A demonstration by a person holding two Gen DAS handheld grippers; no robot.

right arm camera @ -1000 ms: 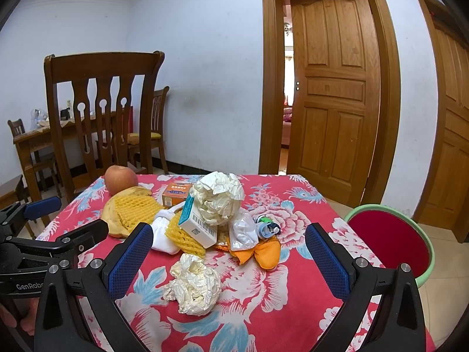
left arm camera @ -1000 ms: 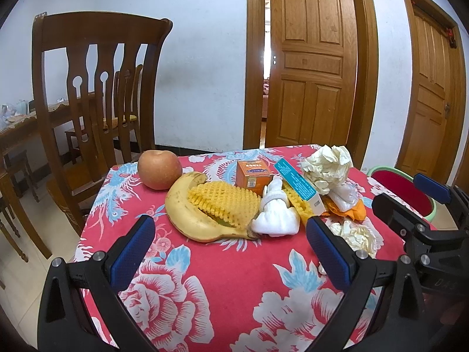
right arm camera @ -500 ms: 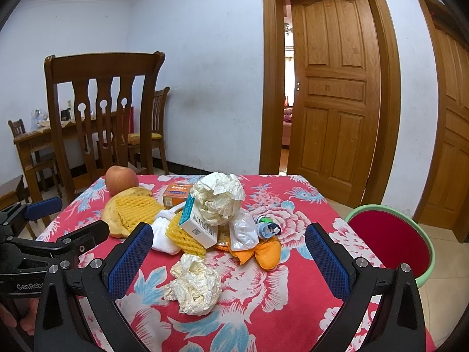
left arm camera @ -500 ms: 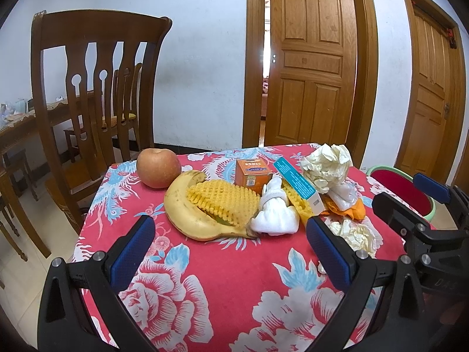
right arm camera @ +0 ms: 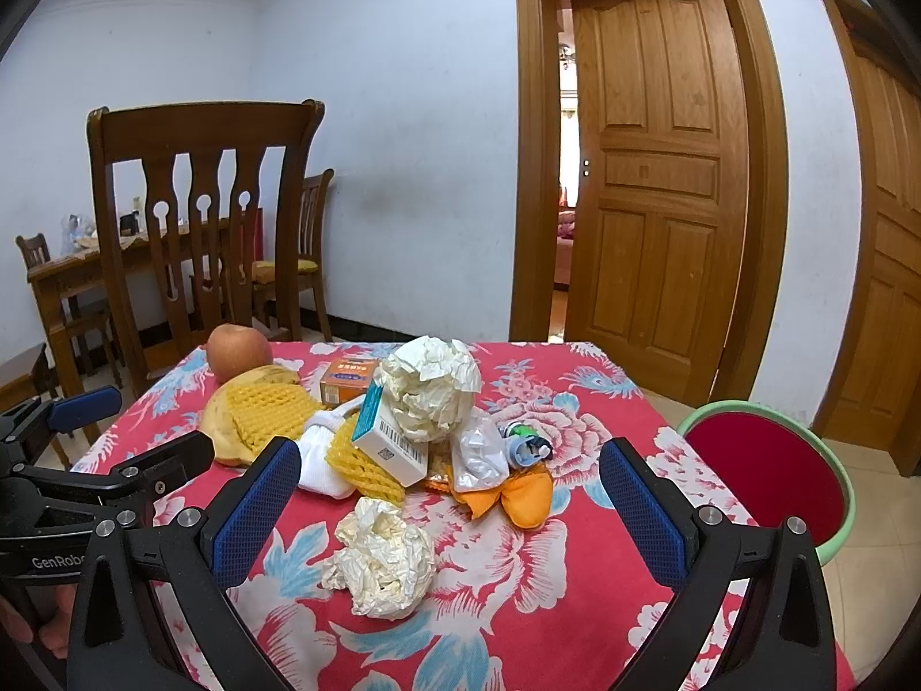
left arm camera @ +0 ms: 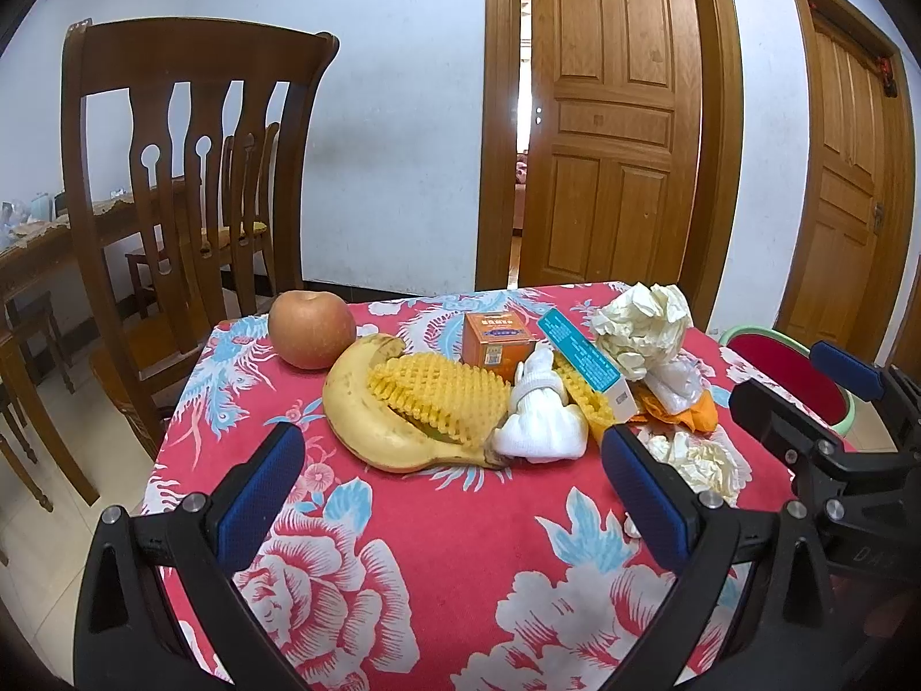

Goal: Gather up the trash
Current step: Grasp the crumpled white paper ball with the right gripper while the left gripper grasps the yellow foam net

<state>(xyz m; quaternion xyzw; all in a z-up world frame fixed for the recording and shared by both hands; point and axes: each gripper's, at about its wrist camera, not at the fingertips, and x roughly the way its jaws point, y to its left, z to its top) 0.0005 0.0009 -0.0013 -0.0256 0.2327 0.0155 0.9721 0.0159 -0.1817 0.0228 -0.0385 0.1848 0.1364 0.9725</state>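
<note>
On the counter (right arm camera: 575, 547), the apple (left arm camera: 311, 329) sits at the far left, with the banana (left arm camera: 368, 420) just before it. A foam net (left arm camera: 440, 397) lies on the banana. Right of them a box (right arm camera: 387, 439) leans under a paper wad (right arm camera: 432, 394). Another wad (right arm camera: 383, 555) lies nearer, apart. A basin (right arm camera: 771, 475) stands off the counter's right edge.

You face white walls (right arm camera: 403, 115), a wooden door (right arm camera: 656, 184) standing ajar, a high-backed wooden chair (left arm camera: 190, 173) and a dining table (right arm camera: 63, 276) at left.
</note>
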